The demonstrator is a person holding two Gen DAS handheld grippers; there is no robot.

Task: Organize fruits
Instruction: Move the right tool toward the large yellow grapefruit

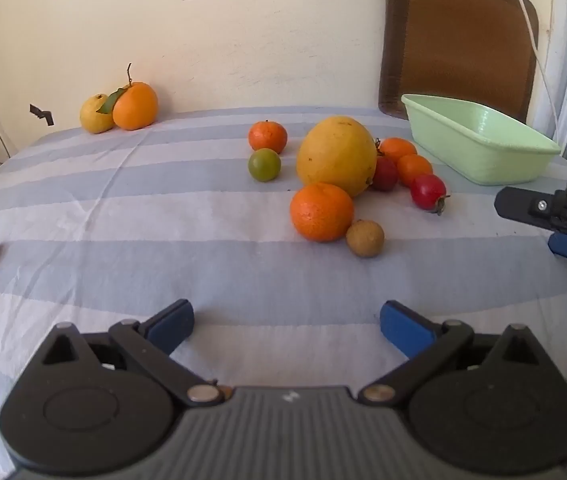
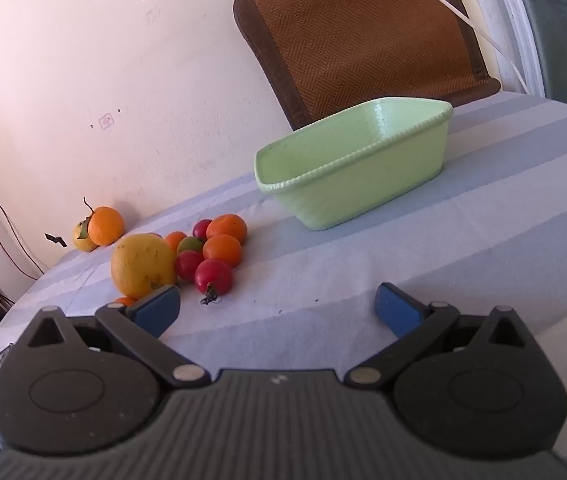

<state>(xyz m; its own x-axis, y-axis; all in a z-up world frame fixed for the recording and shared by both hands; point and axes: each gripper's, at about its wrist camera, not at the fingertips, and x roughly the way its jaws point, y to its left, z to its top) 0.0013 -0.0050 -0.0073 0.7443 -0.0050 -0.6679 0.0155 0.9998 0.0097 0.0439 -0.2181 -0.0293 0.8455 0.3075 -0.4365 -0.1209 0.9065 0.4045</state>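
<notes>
Left wrist view: task looks unstarted, I judge. My left claw [image 1: 286, 326] is released, blue pads wide apart, nothing between them, over the worktop [image 1: 123, 216] with its wrinkled blue-and-white striped cloth. All fruit is loose on the cloth: big smooth yellow fruit [image 1: 337, 156] mid-cluster, a pebbly-skinned orange [image 1: 321, 212] touching its front, a small dull brown round fruit [image 1: 365, 238] just beside that, a green lime-like ball [image 1: 264, 165], more small oranges and glossy red fruits to the right. A leafy orange [image 1: 135, 106] and a yellow fruit sit well apart by the wall. The green tub [image 1: 479, 140], matte ribbed plastic and rectangular, shows no fruit in the part visible. My right claw [image 1: 551, 216] shows at the right edge. Right wrist view: right claw [image 2: 277, 310] also released, empty, angled down over bare cloth, its left pad near the yellow fruit [image 2: 143, 264]. A stemmed red fruit [image 2: 213, 277] lies nearest. The tub [image 2: 347, 172] interior is visible and empty, so every piece is left to move.
</notes>
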